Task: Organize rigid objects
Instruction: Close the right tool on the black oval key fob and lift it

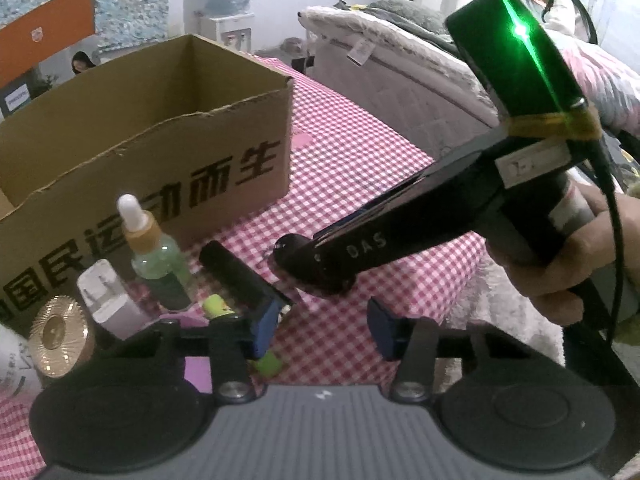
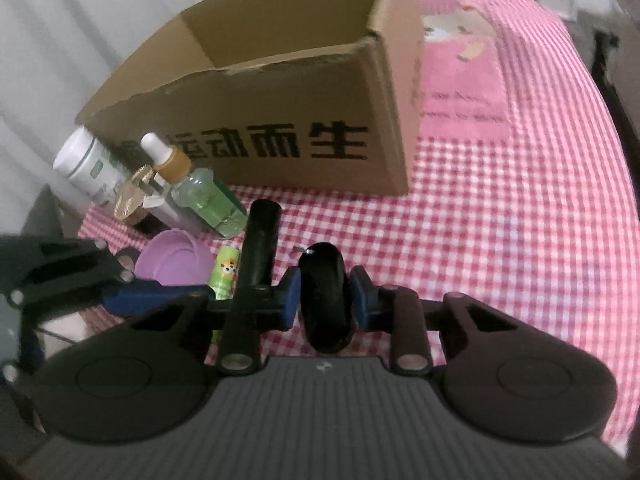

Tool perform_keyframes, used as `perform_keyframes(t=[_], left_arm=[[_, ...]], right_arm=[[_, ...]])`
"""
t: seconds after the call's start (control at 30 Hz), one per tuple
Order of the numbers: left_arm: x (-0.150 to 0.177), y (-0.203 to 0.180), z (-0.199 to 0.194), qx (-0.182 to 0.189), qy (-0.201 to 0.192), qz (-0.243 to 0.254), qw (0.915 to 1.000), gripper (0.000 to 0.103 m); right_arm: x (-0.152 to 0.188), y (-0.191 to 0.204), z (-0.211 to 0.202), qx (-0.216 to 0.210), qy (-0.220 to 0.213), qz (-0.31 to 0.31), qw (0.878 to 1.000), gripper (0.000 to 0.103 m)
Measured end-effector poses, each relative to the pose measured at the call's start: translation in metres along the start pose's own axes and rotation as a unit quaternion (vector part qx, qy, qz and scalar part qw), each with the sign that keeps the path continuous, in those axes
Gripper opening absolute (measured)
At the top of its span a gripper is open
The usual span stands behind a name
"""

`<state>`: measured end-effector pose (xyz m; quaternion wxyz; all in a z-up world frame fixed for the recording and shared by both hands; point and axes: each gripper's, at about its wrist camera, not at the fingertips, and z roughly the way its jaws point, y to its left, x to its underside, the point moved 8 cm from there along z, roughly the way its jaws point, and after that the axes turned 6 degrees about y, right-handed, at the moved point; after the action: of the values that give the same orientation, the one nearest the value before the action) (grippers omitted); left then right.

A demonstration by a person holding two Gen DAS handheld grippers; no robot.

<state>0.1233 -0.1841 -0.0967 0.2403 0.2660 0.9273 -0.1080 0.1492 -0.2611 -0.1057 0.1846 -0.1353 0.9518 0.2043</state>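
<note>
In the right wrist view my right gripper [image 2: 326, 295] is shut on a black oval object [image 2: 325, 280], with both blue pads against its sides just above the pink checked cloth [image 2: 500, 220]. From the left wrist camera, my left gripper [image 1: 322, 328] is open over bare cloth with nothing between its pads. A black stick [image 1: 236, 276] lies just past its left pad. Beside that are a green tube [image 1: 218, 306], a green dropper bottle [image 1: 160, 256], a white plug [image 1: 108, 300] and a gold ribbed lid [image 1: 60, 332]. The open cardboard box [image 1: 140, 140] stands behind them.
A purple round item [image 2: 174, 258] and a white bottle [image 2: 88, 168] sit at the left of the cluster. A hand [image 1: 580, 260] holds the right gripper [image 1: 296, 252]. Beyond the cloth are a mattress [image 1: 400, 80], a seated person [image 1: 560, 8] and a water dispenser [image 1: 232, 0].
</note>
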Motion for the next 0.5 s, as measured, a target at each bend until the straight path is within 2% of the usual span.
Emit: perform_keyframes(t=[0.23, 0.33, 0.5], left_arm=[[0.0, -0.015, 0.012, 0.02, 0.011, 0.025, 0.9994, 0.048], [-0.002, -0.019, 0.023, 0.027, 0.02, 0.026, 0.9991, 0.04], [-0.01, -0.016, 0.034, 0.005, 0.023, 0.025, 0.9994, 0.037]], right_arm=[[0.025, -0.023, -0.019, -0.03, -0.016, 0.109, 0.993, 0.021], [0.034, -0.028, -0.022, -0.048, -0.021, 0.141, 0.989, 0.02], [0.038, -0.035, -0.026, -0.069, -0.022, 0.17, 0.983, 0.02]])
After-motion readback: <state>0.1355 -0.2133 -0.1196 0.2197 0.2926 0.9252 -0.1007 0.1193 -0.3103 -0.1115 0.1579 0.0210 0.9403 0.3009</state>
